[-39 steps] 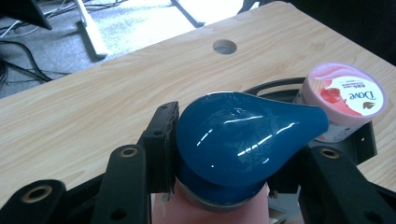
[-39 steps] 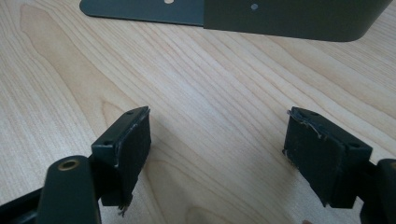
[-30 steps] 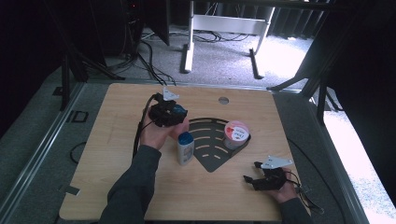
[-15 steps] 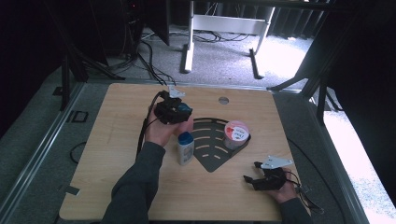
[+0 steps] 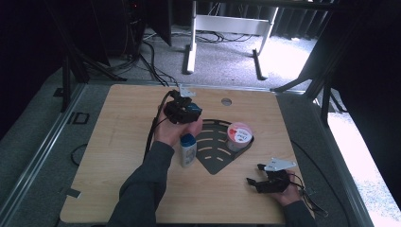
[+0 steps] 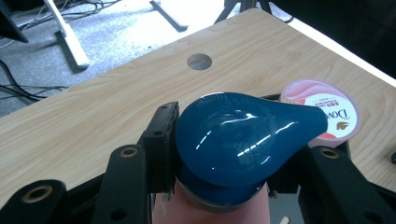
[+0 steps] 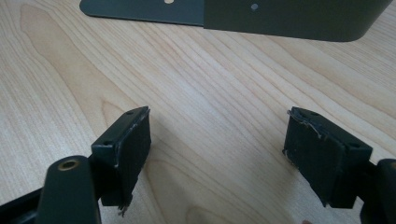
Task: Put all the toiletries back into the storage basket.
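The left tool [image 5: 185,124] was above the middle of the wooden counter [image 5: 118,142], its jaws partly closed and clamped on the blue cap [image 6: 243,140] of a white bottle [image 5: 187,152]. In the left gripper view the black pads [image 6: 161,140] pressed against both sides of the cap (its glossy top tapered to a spout pointing right). The bottle stood upright at the left edge of a dark fan-shaped mat [image 5: 215,146], below the person's left hand [image 5: 172,130].

A round pink tub [image 5: 239,134] sat on the right part of that mat, near the bottle but apart from it. A round hole [image 5: 226,101] lay in the counter farther off.

The right tool [image 5: 253,183] rested low near the near right corner of the counter, well apart from the bottle. Its jaws stood wide open with nothing between them, bare wood showing between the pads [image 7: 123,154], and the mat's edge [image 7: 299,18] lay just beyond.
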